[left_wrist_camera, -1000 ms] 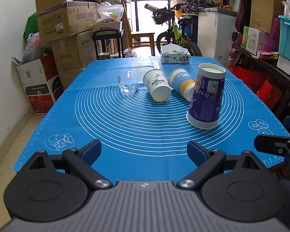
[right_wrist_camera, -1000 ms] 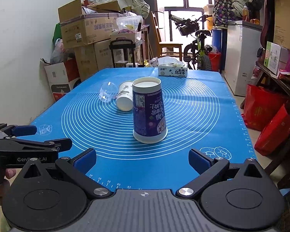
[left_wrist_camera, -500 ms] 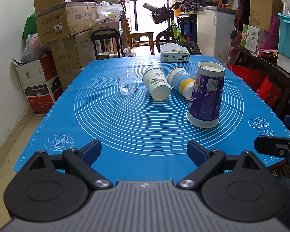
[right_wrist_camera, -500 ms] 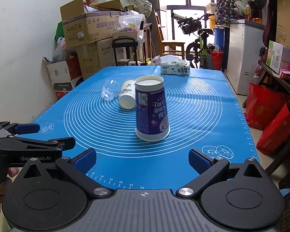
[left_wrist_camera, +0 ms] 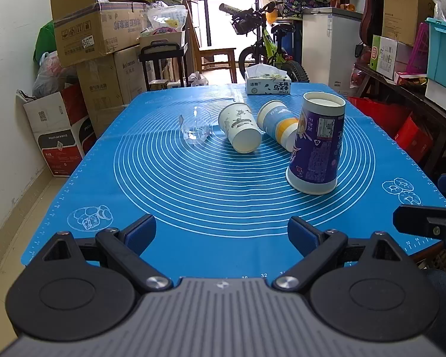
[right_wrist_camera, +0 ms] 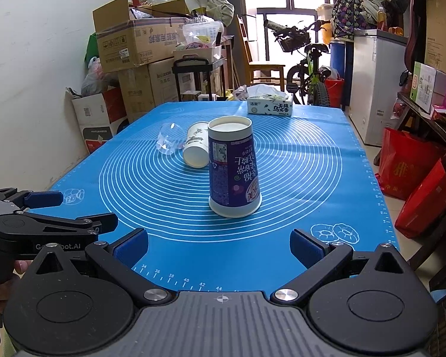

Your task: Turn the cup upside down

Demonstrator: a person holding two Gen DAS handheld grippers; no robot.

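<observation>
A tall purple paper cup (left_wrist_camera: pixel 316 144) (right_wrist_camera: pixel 233 168) stands upside down, wide rim down, on the blue mat (left_wrist_camera: pixel 169 190) (right_wrist_camera: pixel 306 178). A white cup (left_wrist_camera: pixel 239 131) (right_wrist_camera: pixel 196 147), a blue-and-yellow cup (left_wrist_camera: pixel 278 128) and a clear plastic cup (left_wrist_camera: pixel 194 128) (right_wrist_camera: pixel 168 139) lie on their sides behind it. My left gripper (left_wrist_camera: pixel 221 232) is open and empty at the mat's near edge. My right gripper (right_wrist_camera: pixel 220 245) is open and empty, in front of the purple cup.
A tissue box (left_wrist_camera: pixel 267 84) (right_wrist_camera: pixel 270 105) sits at the mat's far end. Cardboard boxes (left_wrist_camera: pixel 98 38) stack along the left wall. A bicycle (left_wrist_camera: pixel 264 47), a white freezer (right_wrist_camera: pixel 377 80) and red bags (right_wrist_camera: pixel 410 175) stand to the right.
Both grippers have drawn back and risen slightly. The cups have not moved.
</observation>
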